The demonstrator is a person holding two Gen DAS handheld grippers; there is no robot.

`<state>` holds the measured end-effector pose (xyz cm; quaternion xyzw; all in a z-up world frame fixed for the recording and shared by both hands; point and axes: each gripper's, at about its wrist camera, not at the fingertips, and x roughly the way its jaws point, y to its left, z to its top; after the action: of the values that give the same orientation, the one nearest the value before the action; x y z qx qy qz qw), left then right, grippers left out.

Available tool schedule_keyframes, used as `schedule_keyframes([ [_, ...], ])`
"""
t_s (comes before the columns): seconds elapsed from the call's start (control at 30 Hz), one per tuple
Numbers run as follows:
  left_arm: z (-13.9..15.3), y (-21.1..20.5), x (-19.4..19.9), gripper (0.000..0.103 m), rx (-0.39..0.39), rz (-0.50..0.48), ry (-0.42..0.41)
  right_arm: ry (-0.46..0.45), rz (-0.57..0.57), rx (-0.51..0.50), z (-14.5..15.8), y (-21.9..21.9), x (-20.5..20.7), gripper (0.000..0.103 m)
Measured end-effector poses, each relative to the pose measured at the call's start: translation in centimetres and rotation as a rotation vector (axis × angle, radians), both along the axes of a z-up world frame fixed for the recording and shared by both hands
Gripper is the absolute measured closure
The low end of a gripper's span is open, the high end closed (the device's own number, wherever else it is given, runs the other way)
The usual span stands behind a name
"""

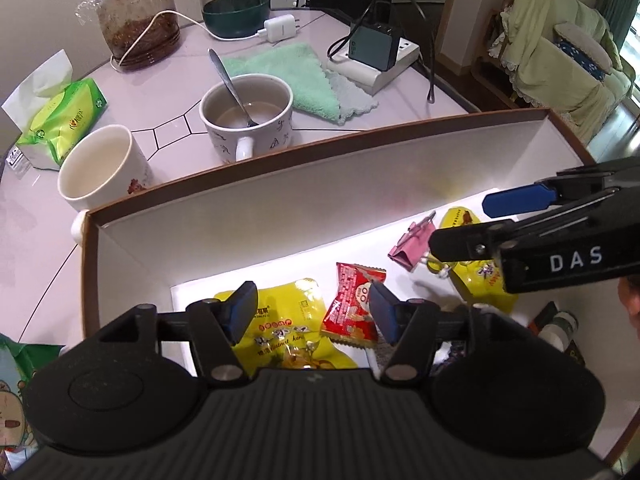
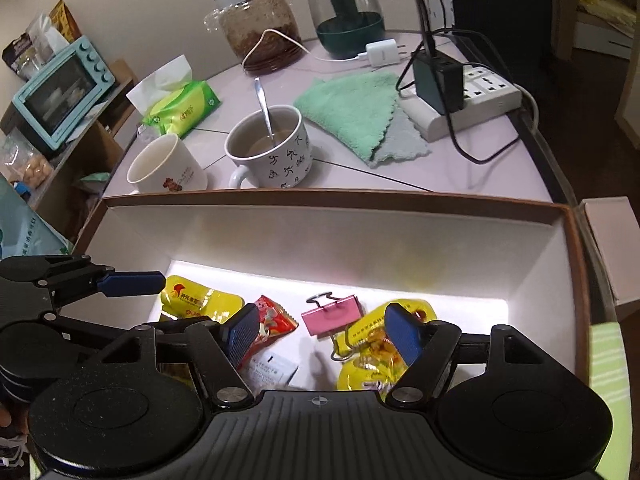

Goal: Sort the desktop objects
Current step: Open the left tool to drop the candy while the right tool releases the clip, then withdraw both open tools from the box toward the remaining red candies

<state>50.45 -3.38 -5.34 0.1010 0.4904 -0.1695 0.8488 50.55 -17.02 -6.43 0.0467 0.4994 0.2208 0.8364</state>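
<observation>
Inside the white-lined box (image 2: 520, 256), both gaping empty grippers (image 1: 312, 312) (image 2: 320, 334) hover over crinkly snack packets (image 1: 352, 308).

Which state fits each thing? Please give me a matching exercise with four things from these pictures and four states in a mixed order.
Things:
1. binder clip
2. patterned mug
3. plain mug
4. left gripper

States:
a. holds a spoon and a brown drink
b. open above the box
c. empty, outside the box
d. pink, lying inside the box

Pairs: 1-d, 2-a, 3-c, 4-b
</observation>
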Motion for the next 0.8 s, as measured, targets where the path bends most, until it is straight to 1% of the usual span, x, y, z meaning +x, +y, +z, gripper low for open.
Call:
schedule_keyframes([
  [0.1, 0.6, 0.0, -0.7, 0.045, -0.002, 0.003, -0.006, 0.002, -0.014, 0.01, 0.5, -0.5, -0.6, 0.031],
  [0.17, 0.9, 0.0, -1.1, 0.039, -0.002, 0.004, -0.011, 0.002, -0.017, 0.012, 0.7, -0.7, -1.1, 0.031],
  [0.2, 1.1, -0.1, -1.4, 0.038, 0.0, 0.003, -0.016, 0.001, -0.017, 0.011, 0.8, -0.8, -1.5, 0.031],
  [0.43, 2.6, -0.2, -3.7, 0.037, 0.011, -0.009, -0.041, -0.006, -0.01, -0.008, 1.4, -1.3, -4.3, 0.031],
  [0.8, 4.9, 0.0, -7.5, 0.035, 0.009, -0.007, -0.08, -0.049, -0.017, -0.028, 3.4, -1.7, -8.5, 0.031],
])
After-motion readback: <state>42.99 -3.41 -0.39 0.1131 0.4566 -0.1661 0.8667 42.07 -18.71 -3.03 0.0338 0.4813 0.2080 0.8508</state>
